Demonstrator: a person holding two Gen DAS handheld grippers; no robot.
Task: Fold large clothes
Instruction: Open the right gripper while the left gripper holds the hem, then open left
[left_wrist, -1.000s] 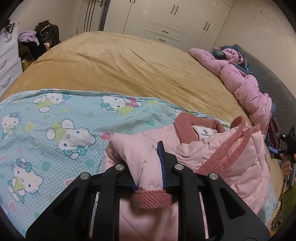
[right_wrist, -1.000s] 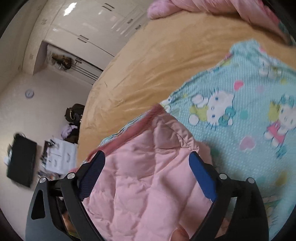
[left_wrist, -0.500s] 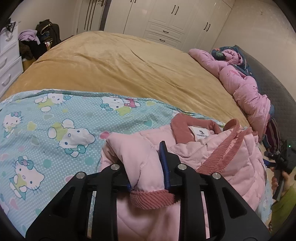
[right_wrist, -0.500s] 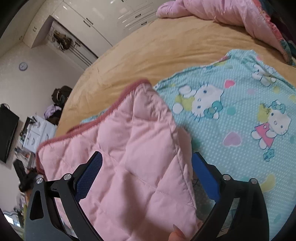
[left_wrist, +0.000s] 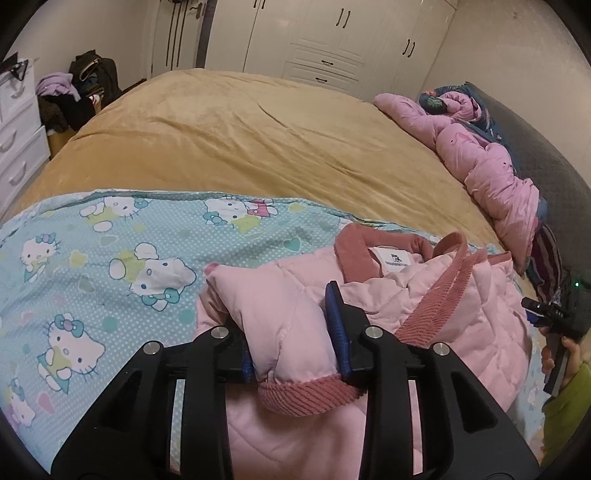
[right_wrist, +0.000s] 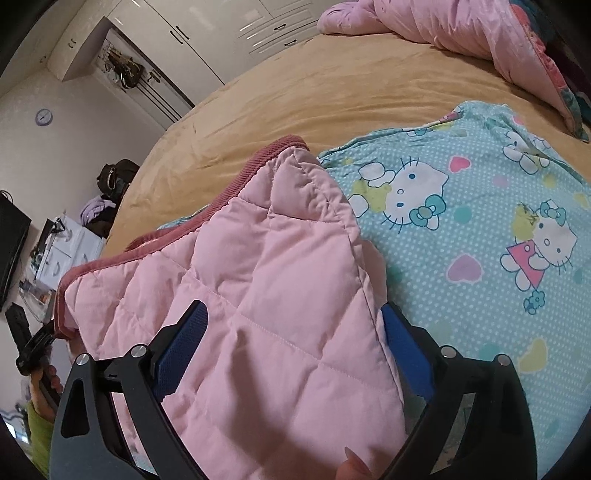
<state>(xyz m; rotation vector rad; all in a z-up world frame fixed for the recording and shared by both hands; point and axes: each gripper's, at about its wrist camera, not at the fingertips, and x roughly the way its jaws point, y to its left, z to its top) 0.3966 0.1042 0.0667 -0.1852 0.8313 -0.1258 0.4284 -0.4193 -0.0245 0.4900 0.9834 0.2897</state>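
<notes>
A pale pink quilted jacket with dusty-rose corduroy trim (left_wrist: 436, 295) lies on a turquoise cotton sheet printed with white cartoon cats (left_wrist: 110, 258), spread over a tan plush bed cover (left_wrist: 258, 140). The left gripper (left_wrist: 295, 343) has the jacket's folded sleeve between its blue-padded jaws, the ribbed rose cuff (left_wrist: 306, 395) hanging just below them; the jaws are opening, and the sleeve fabric bulges up between the pads, which sit against it without visibly squeezing. Ahead of these jaws lies the jacket's rose collar with a white label (left_wrist: 395, 258); to their right, at the picture's edge, a hand in a green sleeve (left_wrist: 557, 365) holds a black device.

The right gripper (right_wrist: 295, 350) has its jaws spread wide; a quilted panel of the same pink jacket (right_wrist: 258, 295) lies between them, touching the right pad and spilling past the left one, with nothing pinched. A fingertip (right_wrist: 351, 469) shows at the bottom edge under these jaws. To the right of the jaws is the cat-print sheet (right_wrist: 480, 240); beyond them, the tan cover (right_wrist: 332, 92) and a crumpled pink duvet (right_wrist: 461, 33) at the far side of the bed.
</notes>
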